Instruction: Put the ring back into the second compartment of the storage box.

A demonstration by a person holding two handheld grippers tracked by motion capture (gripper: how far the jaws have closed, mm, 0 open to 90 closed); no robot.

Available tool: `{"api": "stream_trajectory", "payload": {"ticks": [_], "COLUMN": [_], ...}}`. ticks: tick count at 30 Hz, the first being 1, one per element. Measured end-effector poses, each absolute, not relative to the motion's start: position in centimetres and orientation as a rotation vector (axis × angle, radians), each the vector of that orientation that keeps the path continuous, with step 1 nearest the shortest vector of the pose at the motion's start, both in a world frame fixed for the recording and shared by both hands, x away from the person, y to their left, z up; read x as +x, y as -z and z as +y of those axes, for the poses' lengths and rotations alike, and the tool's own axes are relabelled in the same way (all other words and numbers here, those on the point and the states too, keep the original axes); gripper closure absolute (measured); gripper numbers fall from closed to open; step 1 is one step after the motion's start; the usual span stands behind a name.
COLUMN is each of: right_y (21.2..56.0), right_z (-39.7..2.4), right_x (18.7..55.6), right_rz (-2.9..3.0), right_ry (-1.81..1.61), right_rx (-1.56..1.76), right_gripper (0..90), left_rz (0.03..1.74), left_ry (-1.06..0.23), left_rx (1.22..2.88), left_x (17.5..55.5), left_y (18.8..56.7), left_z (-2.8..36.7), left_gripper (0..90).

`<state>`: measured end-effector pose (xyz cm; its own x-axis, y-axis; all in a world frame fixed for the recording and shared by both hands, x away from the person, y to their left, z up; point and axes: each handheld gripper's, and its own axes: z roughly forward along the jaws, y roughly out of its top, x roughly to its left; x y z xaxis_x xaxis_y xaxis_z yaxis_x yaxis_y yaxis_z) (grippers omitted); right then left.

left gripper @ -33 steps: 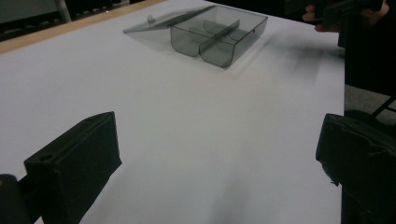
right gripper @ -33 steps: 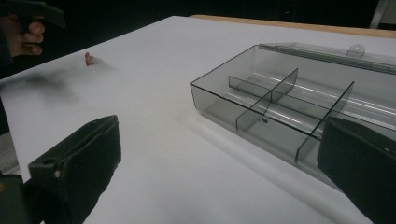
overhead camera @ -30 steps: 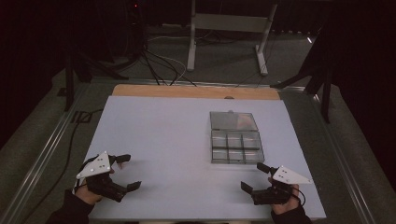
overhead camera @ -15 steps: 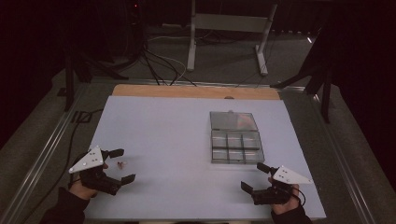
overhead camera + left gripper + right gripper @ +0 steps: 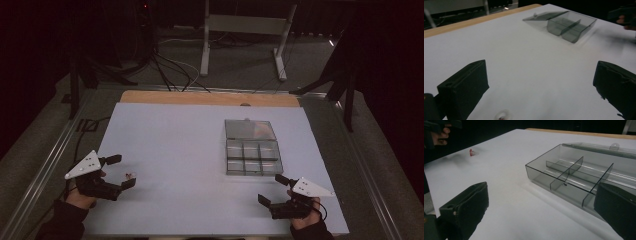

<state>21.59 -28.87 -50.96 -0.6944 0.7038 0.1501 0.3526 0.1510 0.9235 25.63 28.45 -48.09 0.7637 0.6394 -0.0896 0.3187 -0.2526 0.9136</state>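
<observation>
White table (image 5: 200,150), unlabelled clear compartment box (image 5: 252,150)

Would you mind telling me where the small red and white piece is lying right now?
In the high view the small piece lies on the white sheet at the near left, between the left claw's open jaws.

Pale sheet, smoky box
White table cover (image 5: 190,150); clear grey organiser box (image 5: 252,150); red-and-white small piece (image 5: 472,152); black jaws.

Open tool (image 5: 541,85) over white table (image 5: 524,62), clear box (image 5: 564,23) beyond
</observation>
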Motion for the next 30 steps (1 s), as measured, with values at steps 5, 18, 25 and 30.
{"api": "stream_trajectory", "payload": {"ticks": [5, 18, 25, 30], "right_y": [51.0, 51.0, 51.0, 51.0], "right_z": [-28.8, -28.9, -28.9, -28.9], "right_x": [21.6, 21.6, 21.6, 21.6], "right_rz": [2.121, 2.129, 2.130, 2.126], "right_ry": [-1.556, -1.550, -1.552, -1.555], "right_rx": [1.015, 1.016, 1.019, 1.025], "right_gripper": [0.0, 0.0, 0.0, 0.0], "left_rz": [0.785, 0.894, 0.931, 0.948], "left_ry": [-0.376, -0.338, -0.345, -0.328], "left_rx": [1.864, 1.918, 1.969, 2.005], "left_x": [26.0, 26.9, 27.1, 27.3], "left_y": [48.6, 50.5, 51.1, 51.4], "left_z": [29.3, 29.8, 29.5, 29.2], "left_gripper": [0.3, 1.0, 1.0, 1.0]}}
